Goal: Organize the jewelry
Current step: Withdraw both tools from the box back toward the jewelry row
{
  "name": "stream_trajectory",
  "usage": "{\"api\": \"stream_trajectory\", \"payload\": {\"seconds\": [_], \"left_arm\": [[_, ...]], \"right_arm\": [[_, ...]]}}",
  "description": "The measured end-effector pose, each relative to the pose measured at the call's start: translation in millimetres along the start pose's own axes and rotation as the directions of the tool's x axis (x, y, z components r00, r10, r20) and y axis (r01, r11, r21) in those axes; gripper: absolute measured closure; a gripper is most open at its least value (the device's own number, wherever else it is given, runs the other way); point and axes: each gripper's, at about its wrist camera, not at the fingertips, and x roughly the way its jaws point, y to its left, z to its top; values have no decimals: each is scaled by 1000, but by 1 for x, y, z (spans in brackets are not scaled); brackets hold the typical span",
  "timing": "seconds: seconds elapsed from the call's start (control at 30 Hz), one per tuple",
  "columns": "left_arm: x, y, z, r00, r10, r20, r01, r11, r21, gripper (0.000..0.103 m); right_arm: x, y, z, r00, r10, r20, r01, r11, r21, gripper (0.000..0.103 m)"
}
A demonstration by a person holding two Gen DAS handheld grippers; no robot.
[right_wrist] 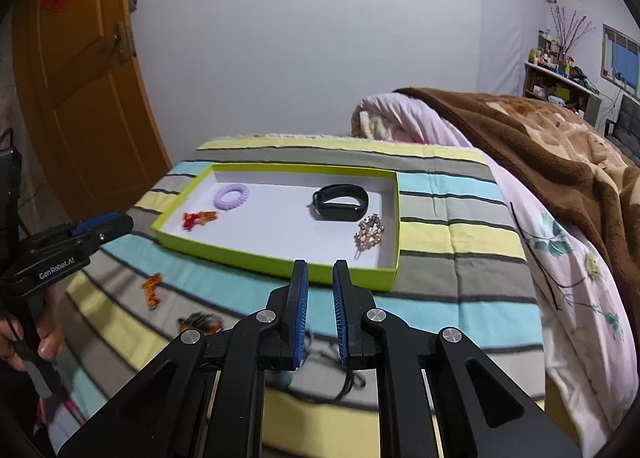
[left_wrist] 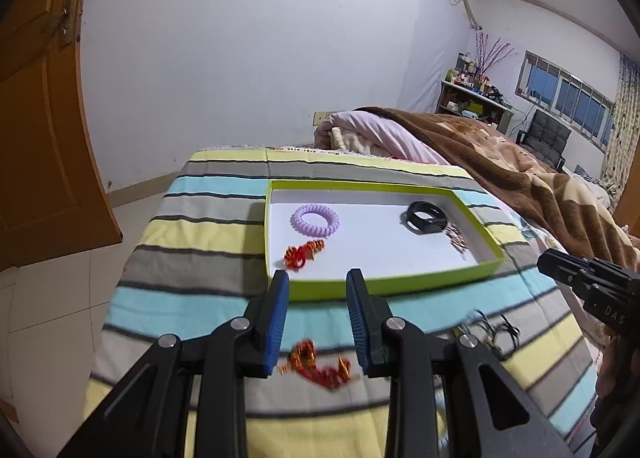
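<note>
A lime-green tray (left_wrist: 384, 285) (right_wrist: 276, 262) lies on a striped cloth. In it are a purple coil hair tie (left_wrist: 315, 221) (right_wrist: 231, 195), a red-gold ornament (left_wrist: 303, 254) (right_wrist: 199, 219), a black band (left_wrist: 426, 217) (right_wrist: 340, 201) and a sparkly hair clip (left_wrist: 456, 238) (right_wrist: 369, 234). My left gripper (left_wrist: 317, 280) is open, above a second red-gold ornament (left_wrist: 318, 365) (right_wrist: 152, 289) on the cloth. My right gripper (right_wrist: 320, 268) is open and empty, above a dark cord necklace (right_wrist: 340, 372) (left_wrist: 494, 332). A dark orange-flecked clip (right_wrist: 200, 322) lies on the cloth.
A brown blanket (right_wrist: 552, 145) and pink quilt (right_wrist: 404, 113) are heaped on the bed to the right. An orange door (right_wrist: 80, 69) stands at left. The cloth's left edge drops to a tiled floor (left_wrist: 52, 298).
</note>
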Motion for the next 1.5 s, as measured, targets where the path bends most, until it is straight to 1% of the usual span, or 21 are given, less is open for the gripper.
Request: {"api": "stream_trajectory", "payload": {"seconds": [0.3,0.5,0.7,0.83,0.97,1.2,1.4,1.5], "left_arm": [[-55,-10,-25,999,-8,41,7,1000,13,72],[-90,-22,-46,998,-14,59,12,999,32,72],[-118,-35,-63,997,-31,71,27,998,54,72],[-133,-38,-73,997,-37,72,34,998,53,72],[-142,-40,-82,997,-41,66,38,998,44,72],[-141,-42,-90,998,-49,50,47,998,44,72],[-137,-42,-88,997,-52,54,50,998,46,72],[-131,-42,-87,998,-54,45,52,998,45,72]], "right_arm": [[-53,14,-24,999,20,38,-20,1000,1,90],[-82,20,-50,998,54,42,-55,998,22,89],[-107,26,-73,997,67,43,-68,997,23,89],[-123,32,-85,996,69,51,-70,998,7,89],[-133,35,-93,995,79,58,-80,997,6,89],[-129,34,-99,995,86,43,-86,996,7,89],[-127,34,-99,996,84,44,-84,996,1,89],[-125,34,-98,996,82,44,-82,997,-4,89]]}}
